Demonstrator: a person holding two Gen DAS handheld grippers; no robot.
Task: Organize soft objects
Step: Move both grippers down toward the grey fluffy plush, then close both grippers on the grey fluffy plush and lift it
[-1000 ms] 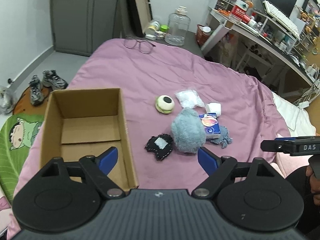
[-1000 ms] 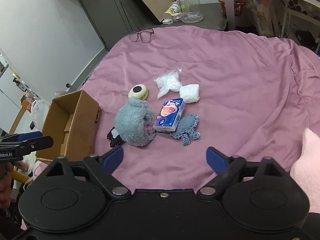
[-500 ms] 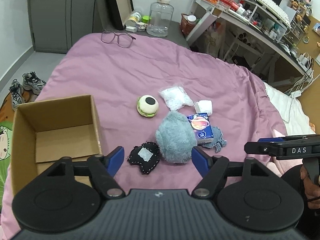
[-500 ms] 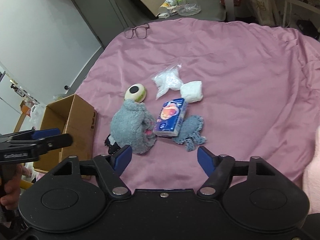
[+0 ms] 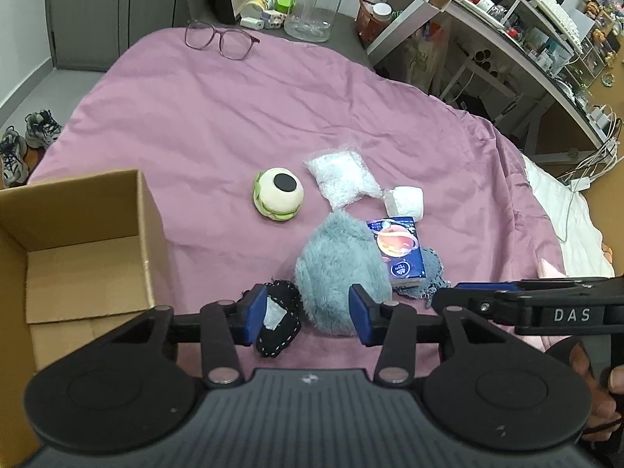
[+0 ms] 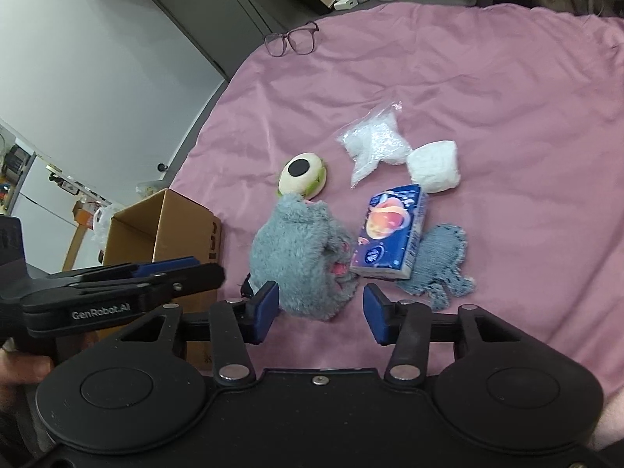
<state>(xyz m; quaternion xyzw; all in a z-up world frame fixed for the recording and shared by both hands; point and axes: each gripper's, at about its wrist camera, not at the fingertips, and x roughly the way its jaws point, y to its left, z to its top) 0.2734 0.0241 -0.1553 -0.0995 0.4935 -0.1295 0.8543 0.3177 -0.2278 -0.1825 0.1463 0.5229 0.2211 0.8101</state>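
The left gripper [image 5: 304, 314] is hovering with its blue fingers spread, holding nothing, above a black felt patch [image 5: 279, 321] and a grey plush toy [image 5: 339, 269]. The right gripper [image 6: 319, 310] is likewise spread and empty, just short of the same toy. Against the plush a blue tissue pack [image 6: 390, 236] is leaning, with a grey knitted piece [image 6: 440, 261], a white roll [image 6: 435, 165], a clear bag [image 6: 372, 144] and an eyeball plush [image 5: 277, 194] lying nearby on the pink bedspread [image 5: 187, 117]. An open cardboard box [image 5: 150, 230] is sitting at the bed's left edge; glasses [image 5: 220, 39] are resting at the far end, before a water jug [image 5: 314, 0] and a cluttered desk [image 5: 503, 23].
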